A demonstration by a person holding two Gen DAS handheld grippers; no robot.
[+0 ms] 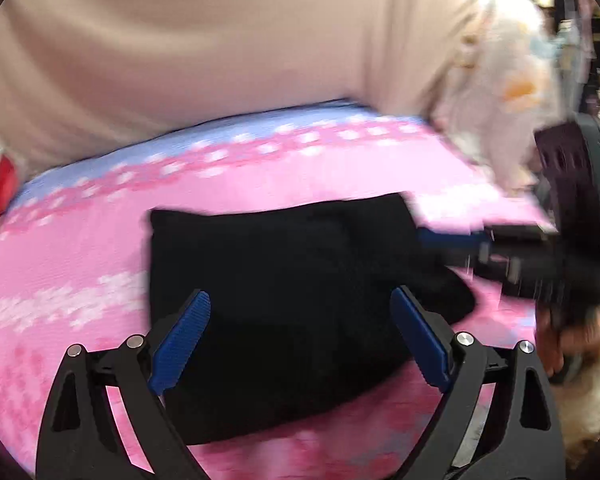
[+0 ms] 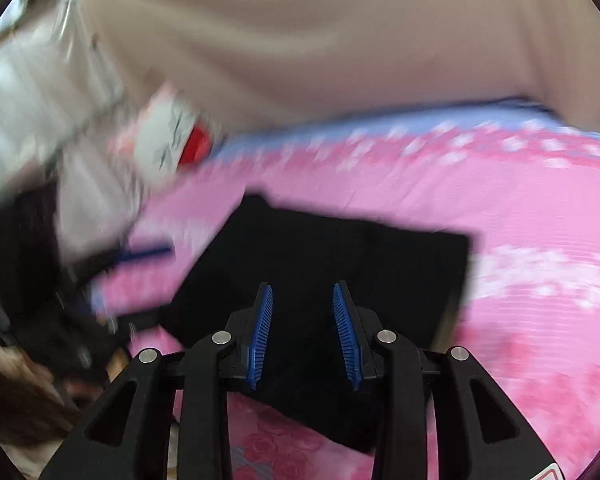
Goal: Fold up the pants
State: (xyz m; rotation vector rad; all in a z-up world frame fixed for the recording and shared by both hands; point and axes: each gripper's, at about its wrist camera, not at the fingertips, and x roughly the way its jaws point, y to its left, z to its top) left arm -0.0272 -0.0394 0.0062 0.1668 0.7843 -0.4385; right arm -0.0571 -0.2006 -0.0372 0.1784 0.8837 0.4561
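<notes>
Here black pants (image 1: 284, 280) lie folded on pink bedding (image 1: 80, 248); left jaws wide, right jaws narrow, both empty.

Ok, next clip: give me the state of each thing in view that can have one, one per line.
pants: black, folded into a compact block, lying flat on the bedspread, held by neither gripper.
left gripper: open wide, nothing between the pads.
right gripper: open a narrow gap, pads clamp nothing.
bedspread: pink floral, spread out under the pants.
</notes>
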